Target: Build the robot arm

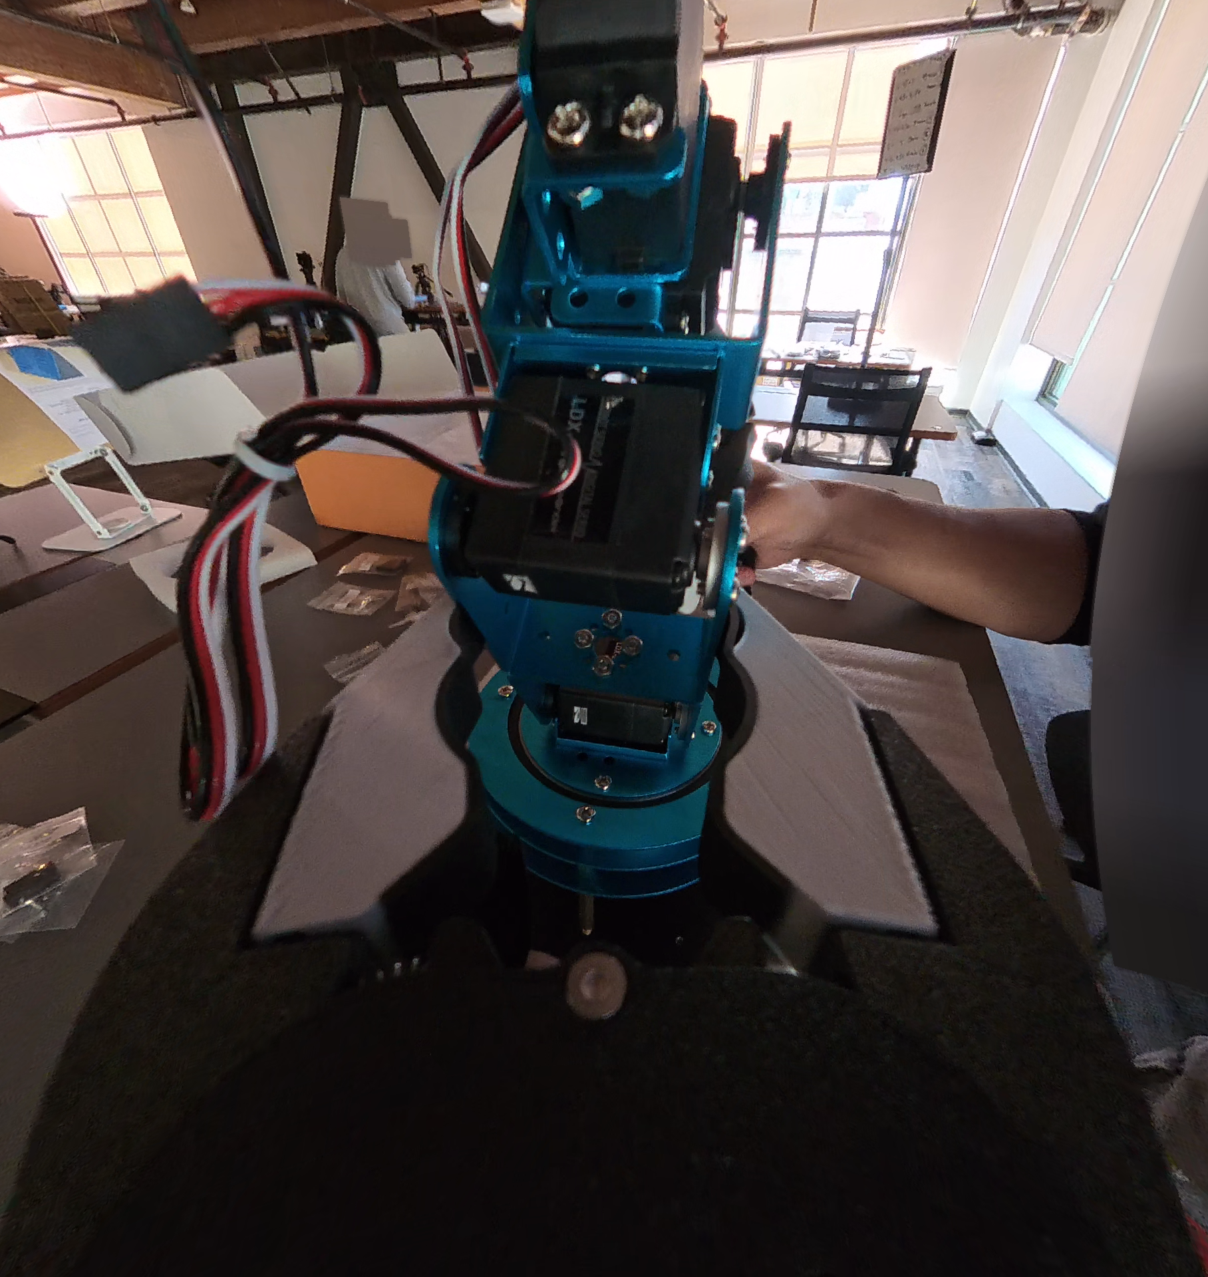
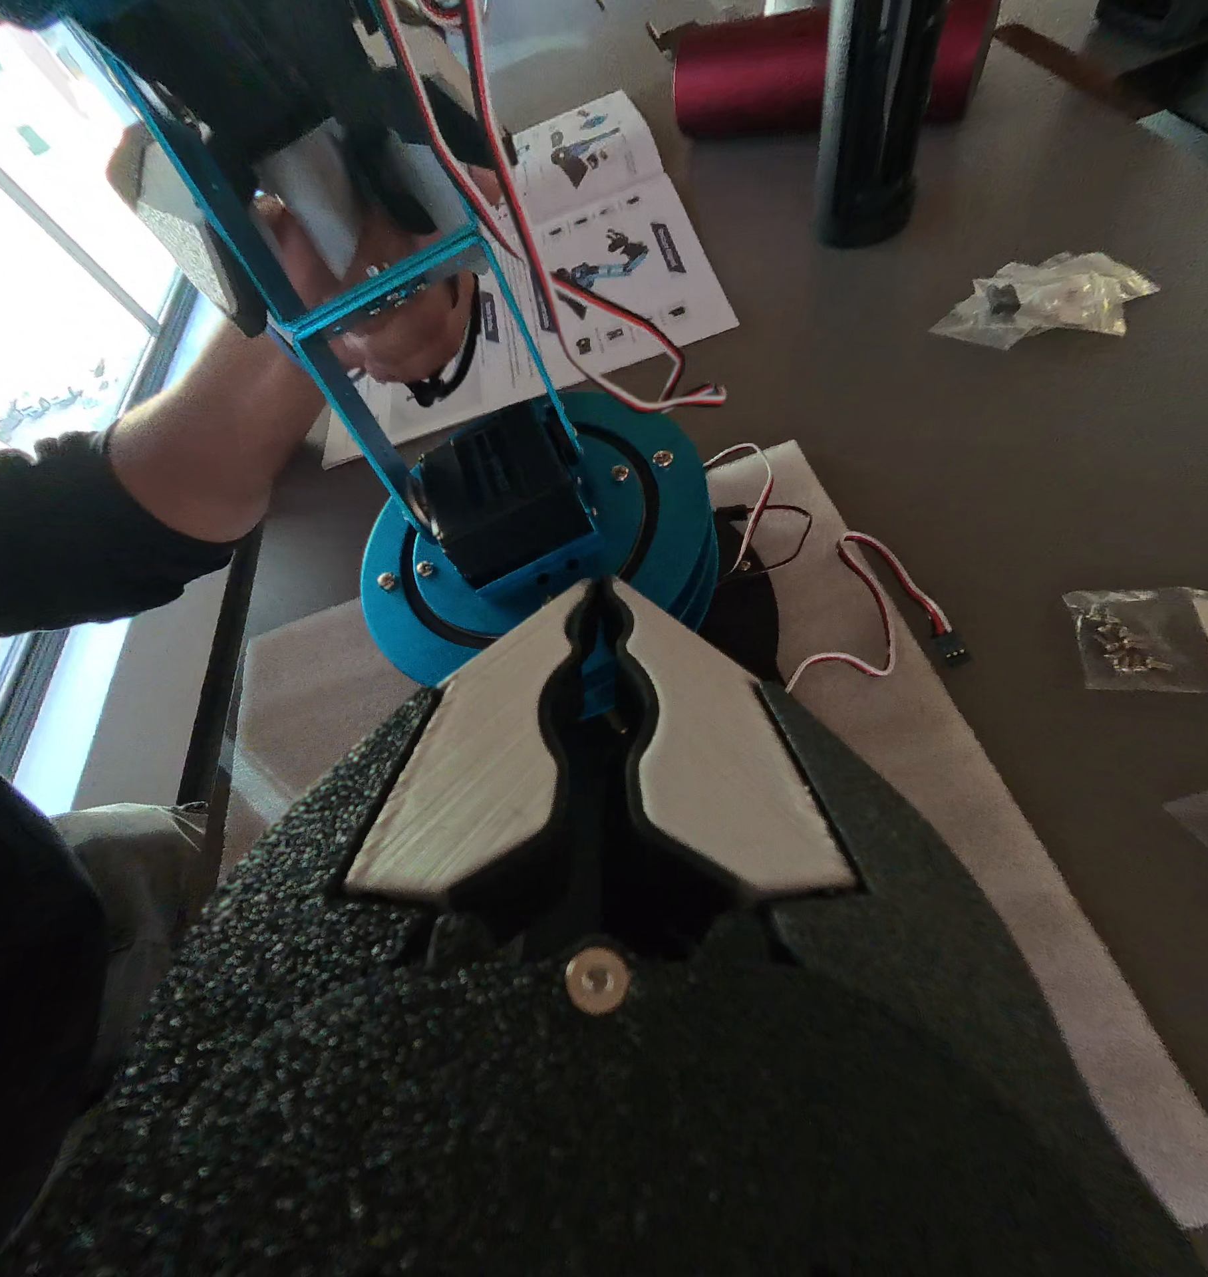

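Bracing the blue metal robot arm kit (image 1: 608,484) upright, the left gripper (image 1: 591,691) is clamped around its round base. The right gripper (image 2: 605,587), fingertips pressed together on nothing, touches that base's rim, while loose red-white-black servo wires (image 1: 221,622) dangle clear.

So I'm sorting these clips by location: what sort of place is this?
Probably a shared office or maker workspace: a half-built blue robot arm kit on a dark table, its assembly booklet open, bagged screws, more desks and chairs by big windows.
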Demonstrator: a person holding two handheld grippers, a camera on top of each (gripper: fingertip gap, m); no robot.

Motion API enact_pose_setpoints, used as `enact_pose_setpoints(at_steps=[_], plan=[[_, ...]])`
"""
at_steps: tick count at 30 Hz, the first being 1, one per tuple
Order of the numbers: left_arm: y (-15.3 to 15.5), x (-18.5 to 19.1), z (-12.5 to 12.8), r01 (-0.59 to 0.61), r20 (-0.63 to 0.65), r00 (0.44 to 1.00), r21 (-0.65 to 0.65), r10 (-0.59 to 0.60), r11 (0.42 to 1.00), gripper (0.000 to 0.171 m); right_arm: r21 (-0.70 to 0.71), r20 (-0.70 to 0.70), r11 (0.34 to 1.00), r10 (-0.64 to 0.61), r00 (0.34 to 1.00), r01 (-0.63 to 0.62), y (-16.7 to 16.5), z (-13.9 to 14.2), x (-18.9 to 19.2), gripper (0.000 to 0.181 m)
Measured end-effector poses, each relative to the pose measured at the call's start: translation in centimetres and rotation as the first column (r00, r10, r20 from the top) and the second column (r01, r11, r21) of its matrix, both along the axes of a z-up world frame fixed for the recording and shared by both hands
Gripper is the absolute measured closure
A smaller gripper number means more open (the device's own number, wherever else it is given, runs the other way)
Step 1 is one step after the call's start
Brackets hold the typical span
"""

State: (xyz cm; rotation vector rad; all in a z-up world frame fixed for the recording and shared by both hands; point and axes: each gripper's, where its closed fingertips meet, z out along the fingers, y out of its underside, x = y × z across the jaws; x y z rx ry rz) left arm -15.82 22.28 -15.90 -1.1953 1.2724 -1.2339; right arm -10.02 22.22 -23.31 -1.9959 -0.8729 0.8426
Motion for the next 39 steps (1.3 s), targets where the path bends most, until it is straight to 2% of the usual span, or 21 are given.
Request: enact_pose_setpoints(at_steps=[6,14,18,20,21,23,25,27,28,30,31,32,34,36,38,39], plan=[[-1.0,-0.3,0.0,0.0,0.019,1.0,0.04,-0.001,0.999,0.105,-0.102,-0.056,0.995,-0.02,0.998,0.014,-0.4,0.0,-0.2,0.181],[0.6,0.1,0.1,-0.03,0.026,0.999,-0.125,0.034,0.992,0.105,-0.205,-0.138,0.976,-0.108,0.985,0.078,0.5,-0.3,0.1,0.18],[0.7,0.2,0.1,-0.028,0.026,0.999,-0.136,0.032,0.99,0.105,-0.212,-0.144,0.974,-0.116,0.983,0.084,0.6,-0.2,0.1,0.18],[0.5,0.1,0.1,-0.024,0.027,0.999,-0.126,0.028,0.992,0.105,-0.156,-0.105,0.985,-0.092,0.99,0.075,0.5,-0.1,0.1,0.181],[0.3,0.1,0.1,-0.023,0.025,0.999,-0.116,0.026,0.993,0.105,-0.092,-0.075,0.994,-0.064,0.995,0.057,0.4,0.2,0.0,0.181],[0.1,0.0,0.1,-0.018,0.024,1.0,-0.098,0.02,0.995,0.105,0.078,-0.058,0.99,-0.114,0.992,0.119,1.4,2.2,0.6,0.181],[0.0,0.0,0.1,-0.013,0.029,0.999,-0.093,0.016,0.996,0.105,0.176,0.025,0.964,-0.206,0.978,0.199,2.7,2.7,1.9,0.168],[0.0,0.0,0.1,-0.012,0.03,0.999,-0.095,0.015,0.995,0.105,0.165,0.038,0.961,-0.229,0.973,0.22,3.4,2.3,2.3,0.148],[0.0,0.0,0.1,-0.012,0.029,0.999,-0.091,0.015,0.996,0.105,0.098,-0.021,0.976,-0.192,0.981,0.193,3.2,2.1,1.7,0.136],[-0.1,0.0,0.2,-0.009,0.027,1.0,-0.083,0.011,0.997,0.105,-0.072,-0.205,0.997,-0.036,0.978,0.021,1.3,2.2,-0.1,0.103],[-0.1,0.0,0.2,-0.007,0.028,1.0,-0.084,0.01,0.996,0.105,-0.112,-0.293,0.991,0.03,0.956,-0.066,0.3,2.5,-0.6,0.09],[-0.1,0.0,0.2,-0.006,0.03,1.0,-0.085,0.008,0.996,0.105,-0.117,-0.316,0.986,0.079,0.945,-0.122,-0.6,2.1,-1.0,0.079],[-0.2,0.0,0.2,-0.002,0.034,0.999,-0.085,0.005,0.996,0.105,-0.047,-0.171,0.984,0.163,0.972,-0.173,-1.9,-0.4,-1.7,0.053],[-0.2,0.0,0.2,0.002,0.035,0.999,-0.085,0.001,0.996,0.105,0.057,0.022,0.983,0.175,0.984,-0.176,-2.3,-2.1,-2.4,0.039],[-0.2,0.0,0.2,0.001,0.037,0.999,-0.088,0.002,0.996,0.105,0.177,0.183,0.973,0.116,0.976,-0.149,-1.4,-3.0,-2.7,0.035],[-0.2,0.0,0.2,0.002,0.037,0.999,-0.088,0.001,0.996,0.105,0.214,0.214,0.967,0.092,0.972,-0.139,-1.1,-3.3,-2.9,0.036]])
